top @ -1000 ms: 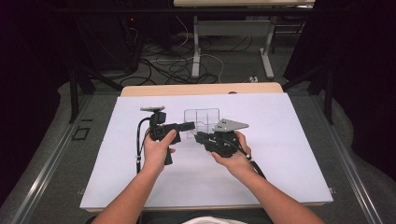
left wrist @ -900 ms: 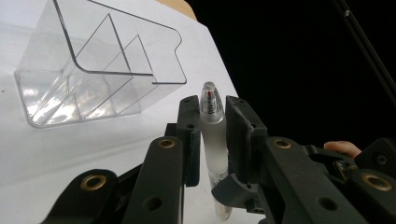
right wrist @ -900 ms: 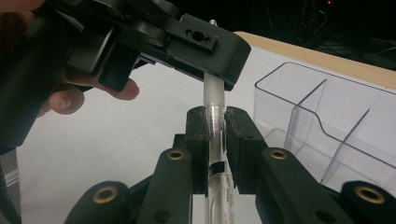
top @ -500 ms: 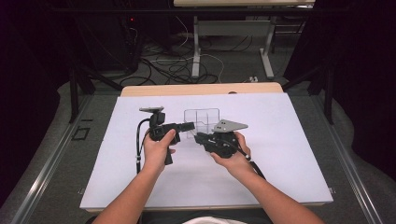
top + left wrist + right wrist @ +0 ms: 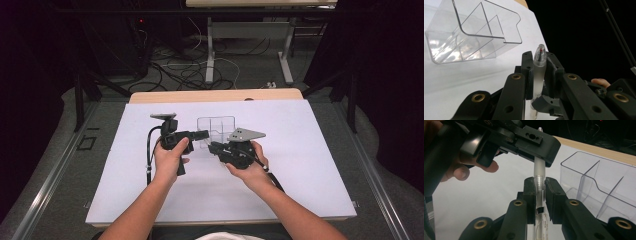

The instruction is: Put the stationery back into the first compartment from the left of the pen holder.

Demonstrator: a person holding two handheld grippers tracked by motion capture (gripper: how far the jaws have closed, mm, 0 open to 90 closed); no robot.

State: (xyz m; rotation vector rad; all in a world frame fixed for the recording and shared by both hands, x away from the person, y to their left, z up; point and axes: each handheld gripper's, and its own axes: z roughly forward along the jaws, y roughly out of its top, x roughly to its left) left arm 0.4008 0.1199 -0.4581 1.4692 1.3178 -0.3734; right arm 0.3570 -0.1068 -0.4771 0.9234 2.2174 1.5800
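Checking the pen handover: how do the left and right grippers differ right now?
The left gripper clamps the pen on its frosted upper half, near the tip end with the spring; the right gripper clamps the clear lower barrel. In the high view the left points toward the clear organizer from its left, the right from the near right. Both are shut on the same pen.

Even, soft light falls from above on the white table cover (image 5: pixel 300 165), which reads bright with a faint violet cast, while the room behind sinks into near black. Shadows under the hands are weak. In the left gripper view the clear organizer (image 5: pixel 474 35) beyond the claw catches pale glare along its walls, and the black links nearest the lens are soft. In the right gripper view the hand (image 5: pixel 461 170) above the claw is slightly blurred.
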